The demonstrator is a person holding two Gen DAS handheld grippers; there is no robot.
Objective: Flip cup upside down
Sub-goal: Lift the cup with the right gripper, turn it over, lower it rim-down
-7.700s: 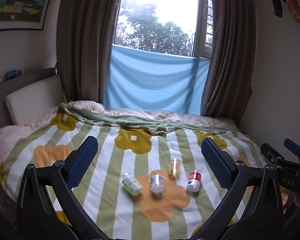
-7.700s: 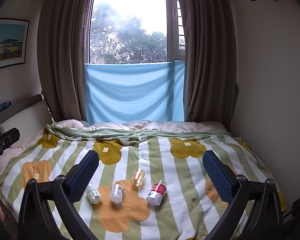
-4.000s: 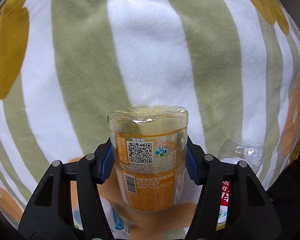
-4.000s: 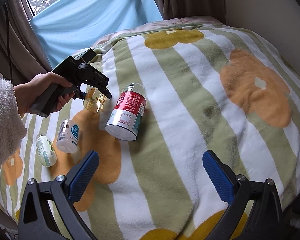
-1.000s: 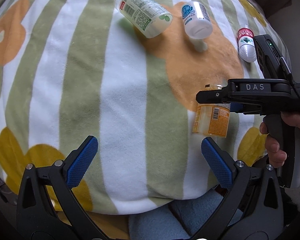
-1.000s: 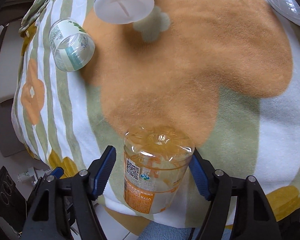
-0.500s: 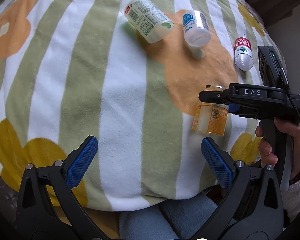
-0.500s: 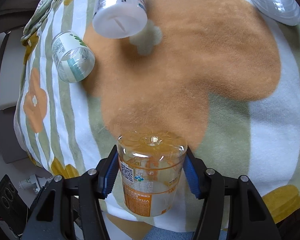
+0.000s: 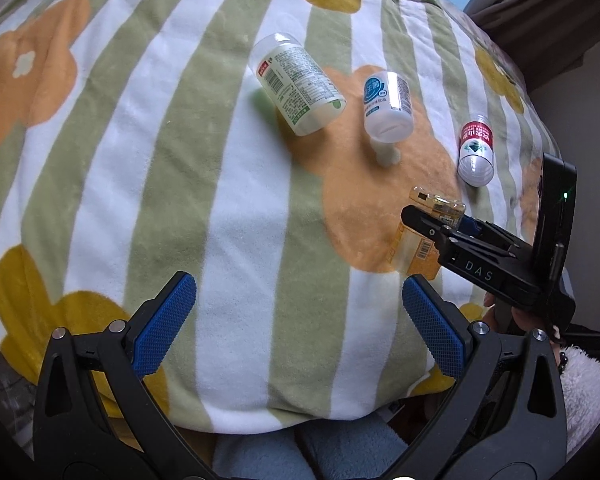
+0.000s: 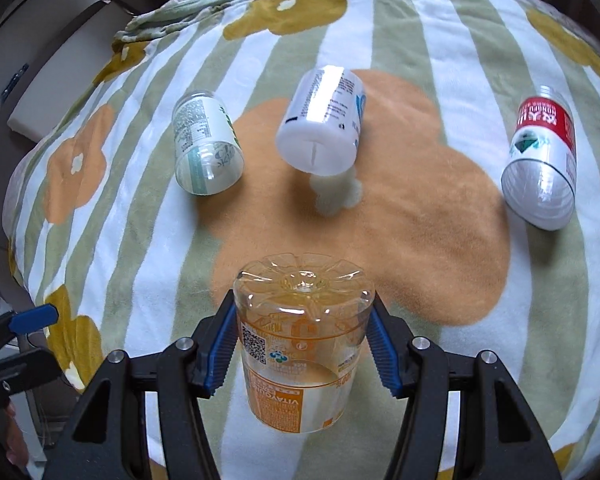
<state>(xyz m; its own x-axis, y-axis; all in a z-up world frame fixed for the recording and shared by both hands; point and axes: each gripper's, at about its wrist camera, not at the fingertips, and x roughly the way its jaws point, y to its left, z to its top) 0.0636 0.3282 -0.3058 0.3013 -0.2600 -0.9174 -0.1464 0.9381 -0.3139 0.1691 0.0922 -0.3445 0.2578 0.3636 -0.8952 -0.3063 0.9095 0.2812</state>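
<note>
left gripper [image 9: 300,320]: nearest in the left wrist view; fingers spread wide, nothing between the pads. Hangs over the near edge of the blanket [image 9: 180,184], likely parked clear so the other hand has room.
right gripper [image 10: 302,346]: blue pads clenched on the cup [image 10: 300,344] from both sides, about mid-wall. A side grip suits a wrist roll, which is probably why it's held there and not by the rim.
cup position: in the right gripper, over the near part of the blanket, at the near edge of the big orange flower [image 10: 400,240]. Can't tell if the rim touches the fabric; the lower end is partly hidden.
cup pointing: moulded base up and toward the camera, open end down; label text reads upside down. Long axis roughly vertical, tilted slightly.
task state (judgement): looks flipped already; what's left is to set it down and let go. Soft bedding means it could tip on release.
green bottle [image 10: 206,148]: farther back, lying on its side, base toward the camera.
white bottle [image 10: 320,124]: beside it, lying down, base toward the camera.
red bottle [image 10: 542,160]: off to the right, lying down. All three well apart from the cup.
</note>
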